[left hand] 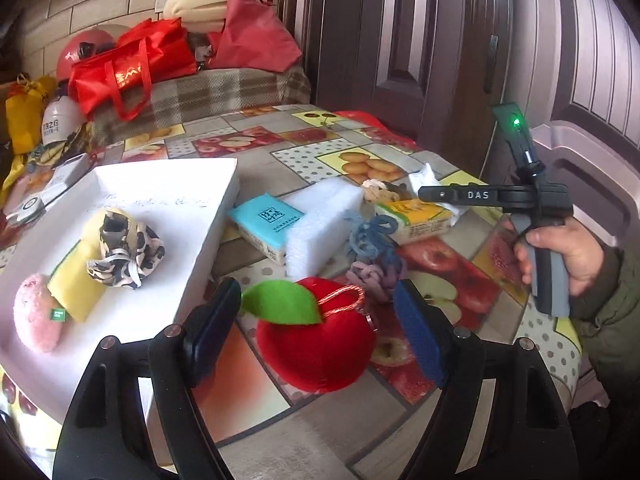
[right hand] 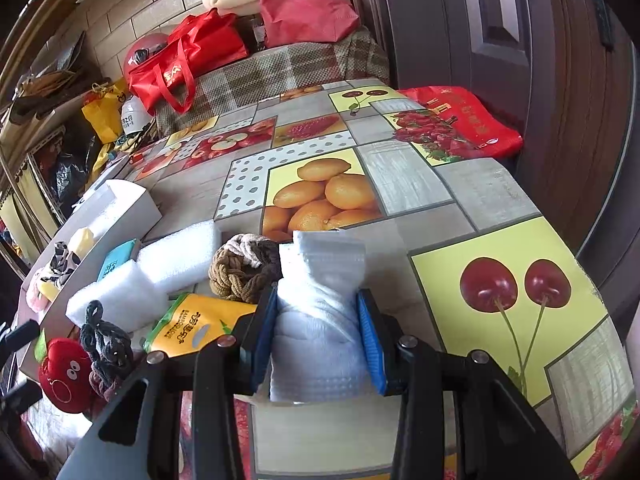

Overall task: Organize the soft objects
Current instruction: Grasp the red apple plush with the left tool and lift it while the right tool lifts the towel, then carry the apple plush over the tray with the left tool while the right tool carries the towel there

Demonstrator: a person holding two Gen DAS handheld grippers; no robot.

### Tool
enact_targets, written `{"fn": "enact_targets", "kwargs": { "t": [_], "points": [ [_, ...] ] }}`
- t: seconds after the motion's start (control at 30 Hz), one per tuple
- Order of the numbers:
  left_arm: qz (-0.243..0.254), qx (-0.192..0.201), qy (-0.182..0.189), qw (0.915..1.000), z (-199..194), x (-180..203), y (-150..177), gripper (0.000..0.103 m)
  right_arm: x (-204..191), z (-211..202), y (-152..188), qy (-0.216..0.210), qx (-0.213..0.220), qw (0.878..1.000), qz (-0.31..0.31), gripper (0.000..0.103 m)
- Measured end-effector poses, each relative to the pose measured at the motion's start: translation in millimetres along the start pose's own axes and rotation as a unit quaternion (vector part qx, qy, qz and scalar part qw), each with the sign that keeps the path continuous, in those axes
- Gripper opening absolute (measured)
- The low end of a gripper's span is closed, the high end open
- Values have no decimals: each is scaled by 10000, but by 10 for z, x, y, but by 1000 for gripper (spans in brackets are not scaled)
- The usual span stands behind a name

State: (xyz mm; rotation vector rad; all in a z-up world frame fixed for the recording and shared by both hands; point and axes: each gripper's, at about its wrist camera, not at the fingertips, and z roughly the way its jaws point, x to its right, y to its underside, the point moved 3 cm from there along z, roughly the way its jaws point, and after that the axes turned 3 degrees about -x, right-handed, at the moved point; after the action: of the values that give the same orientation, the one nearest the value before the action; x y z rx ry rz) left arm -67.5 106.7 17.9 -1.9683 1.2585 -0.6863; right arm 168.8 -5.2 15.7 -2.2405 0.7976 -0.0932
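Soft toys, sponge (left hand: 76, 286) and scrunchie (left hand: 126, 254) inside white box (left hand: 208, 216).

Left tool (left hand: 316, 336) agape (right tool (right hand: 318, 336) clamped)

Red plush apple (left hand: 316, 344) on the tablecloth — folded white cloth (right hand: 318, 320) pinched upright.

- Fruit-print tablecloth (right hand: 404, 184) spreads out ahead of the claw.
- Red tote bag (left hand: 132, 68) sits far beyond the claw, up left, on a plaid cover (left hand: 224, 92).
- Dark wooden door (left hand: 400, 40) stands beyond, to the right.
- White helmet (left hand: 60, 120) lies far left.
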Motion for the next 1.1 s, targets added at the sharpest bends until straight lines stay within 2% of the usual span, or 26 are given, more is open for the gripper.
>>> {"fn": "enact_targets", "kwargs": {
  "t": [0.17,0.27,0.3,0.33,0.37,0.5,0.63,0.73,0.87,1.0,1.1],
  "points": [
    [204,-585,99,9980,260,54,56,79,-8,3,-3,11,5,10000,-40,39],
    [218,-657,85,9976,307,61,56,78,-22,-6,-4,54,29,9999,-82,39],
    [194,-665,140,9975,315,54,55,75,-25,-15,-4,66,48,9999,-82,39],
    [161,-671,217,9974,318,43,58,61,-18,-27,-5,83,80,9999,-67,39],
    [138,-662,257,9974,315,31,57,61,-10,-41,-4,93,110,9999,-47,39],
    [191,-435,247,9986,234,50,42,59,40,-155,0,115,404,9991,111,39],
    [319,72,31,9995,39,90,26,59,-5,-411,25,17,1088,9941,31,39],
    [241,581,-280,9976,-154,11,17,59,-167,-674,108,27,1735,9844,-297,39],
    [64,1209,-757,9898,-414,-186,34,59,-393,-879,187,-189,2089,9768,-426,39],
    [-505,1176,-931,9874,-445,-496,68,59,-664,-957,255,-250,2282,9707,-703,39],
    [-678,1204,-1010,9852,-456,-575,87,59,-863,-962,296,-258,2321,9671,-1010,39]
  ]
}}
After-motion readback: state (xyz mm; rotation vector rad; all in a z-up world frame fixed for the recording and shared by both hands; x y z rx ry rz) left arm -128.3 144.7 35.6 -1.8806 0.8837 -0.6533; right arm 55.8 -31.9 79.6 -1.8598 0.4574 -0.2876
